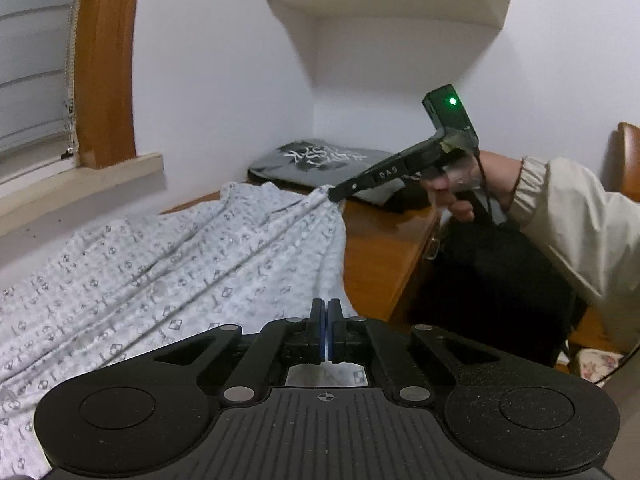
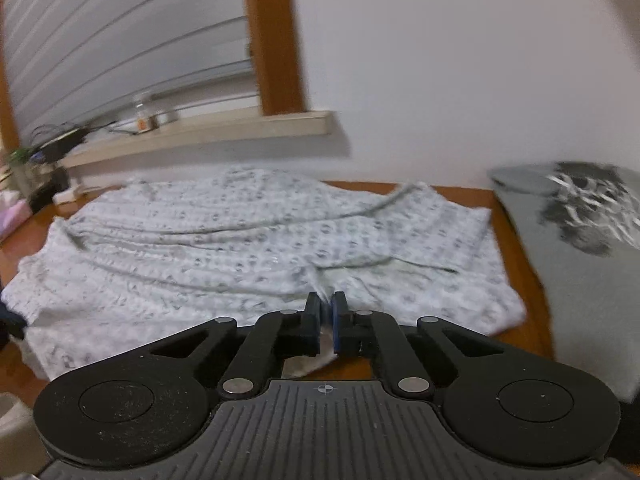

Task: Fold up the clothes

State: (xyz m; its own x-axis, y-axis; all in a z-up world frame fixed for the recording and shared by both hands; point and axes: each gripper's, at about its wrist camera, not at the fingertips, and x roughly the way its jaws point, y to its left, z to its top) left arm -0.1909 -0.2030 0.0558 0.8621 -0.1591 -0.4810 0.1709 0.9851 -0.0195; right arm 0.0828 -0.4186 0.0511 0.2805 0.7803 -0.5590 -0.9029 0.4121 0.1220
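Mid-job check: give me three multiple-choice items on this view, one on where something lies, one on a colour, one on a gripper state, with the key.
1. Where does the folded grey T-shirt with the black-and-white print lie?
A. In the corner of the wooden table, beyond the patterned garment
B. On the window sill
C. On the wall shelf

2. What colour are the pads on the left gripper?
A. Red
B. Blue
C. Yellow

3. What is the right gripper doing?
A. Hanging open above the table
B. Shut on the white patterned garment
C. Shut on a book

Key:
1 A, the grey shirt sits by the wall corner on the brown wooden table.
2 B, blue strips show between the black fingers.
3 B, its tip pinches a bunched edge of the cloth, which fans out in taut pleats from there.
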